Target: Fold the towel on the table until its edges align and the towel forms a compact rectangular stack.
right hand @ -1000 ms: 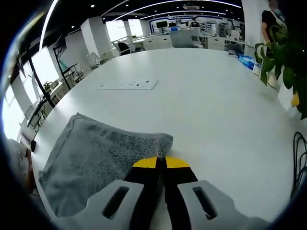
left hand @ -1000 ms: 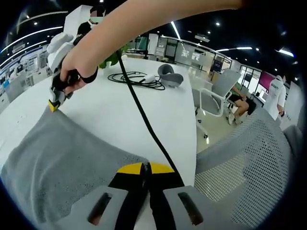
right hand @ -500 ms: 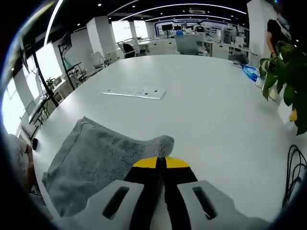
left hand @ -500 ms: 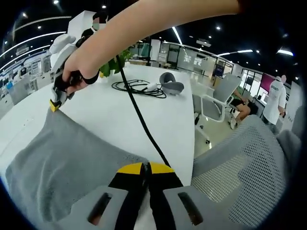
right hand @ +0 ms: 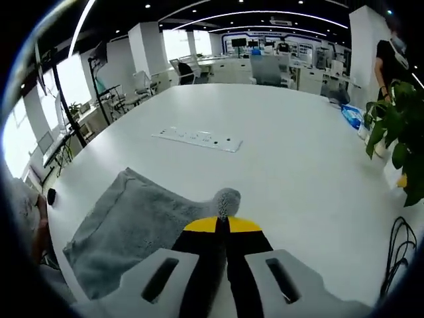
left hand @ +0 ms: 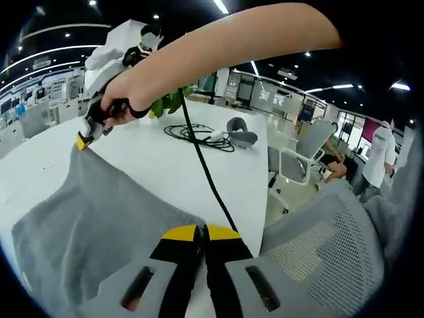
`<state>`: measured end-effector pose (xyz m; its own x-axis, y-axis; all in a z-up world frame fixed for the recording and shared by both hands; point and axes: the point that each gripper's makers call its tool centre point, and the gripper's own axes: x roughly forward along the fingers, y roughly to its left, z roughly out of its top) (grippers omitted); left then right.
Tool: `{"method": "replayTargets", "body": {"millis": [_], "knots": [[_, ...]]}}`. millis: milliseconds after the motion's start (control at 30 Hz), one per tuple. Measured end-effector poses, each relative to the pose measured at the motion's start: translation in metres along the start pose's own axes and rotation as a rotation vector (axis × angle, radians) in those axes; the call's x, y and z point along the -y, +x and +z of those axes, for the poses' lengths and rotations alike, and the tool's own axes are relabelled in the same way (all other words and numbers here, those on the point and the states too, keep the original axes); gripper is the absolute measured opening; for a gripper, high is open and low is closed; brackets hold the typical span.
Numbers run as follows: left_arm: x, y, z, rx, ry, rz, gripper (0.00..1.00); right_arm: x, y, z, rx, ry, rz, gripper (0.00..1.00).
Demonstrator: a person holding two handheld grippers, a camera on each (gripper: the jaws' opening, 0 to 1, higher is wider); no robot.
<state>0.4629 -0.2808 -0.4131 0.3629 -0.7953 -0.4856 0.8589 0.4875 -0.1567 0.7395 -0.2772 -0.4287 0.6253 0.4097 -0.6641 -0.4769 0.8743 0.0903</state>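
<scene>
A grey towel (left hand: 93, 218) hangs stretched between both grippers above the white table (left hand: 165, 159). My left gripper (left hand: 201, 230) is shut on one corner of it at the bottom of the left gripper view. The right gripper (left hand: 82, 140), held by a person's hand, pinches the far corner at upper left. In the right gripper view, my right gripper (right hand: 222, 222) is shut on a bunched towel corner (right hand: 227, 199), and the rest of the towel (right hand: 132, 228) slopes down to the left over the table (right hand: 278, 152).
A black cable (left hand: 199, 162) trails from the right gripper across the table to a coil (left hand: 195, 132) beside a grey headset (left hand: 240, 130). A white power strip (right hand: 197, 138) lies mid-table. A mesh chair (left hand: 331, 245) stands close right; a potted plant (right hand: 397, 132) sits at the table's edge.
Both grippers have risen with their towel corners, lifting the edge higher off the table. The grips stay shut.
</scene>
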Motion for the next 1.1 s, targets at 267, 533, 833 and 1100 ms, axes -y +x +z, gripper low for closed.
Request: {"method": "replayTargets", "body": {"millis": [267,533,833,1100], "knots": [[-0.014,-0.020,0.010,0.072,-0.091,0.025,0.04,-0.012,-0.002,0.012,0.014,-0.006,0.006,0.00],[-0.026,-0.048,0.010,0.117,-0.131,0.075,0.04,-0.027,-0.003,0.032,0.025,-0.018,0.018,0.00],[-0.037,-0.075,0.003,0.159,-0.200,0.141,0.04,-0.050,0.000,0.040,0.037,-0.024,0.044,0.00],[-0.043,-0.097,0.000,0.193,-0.237,0.173,0.04,-0.068,-0.002,0.052,0.048,-0.023,0.063,0.00]]}}
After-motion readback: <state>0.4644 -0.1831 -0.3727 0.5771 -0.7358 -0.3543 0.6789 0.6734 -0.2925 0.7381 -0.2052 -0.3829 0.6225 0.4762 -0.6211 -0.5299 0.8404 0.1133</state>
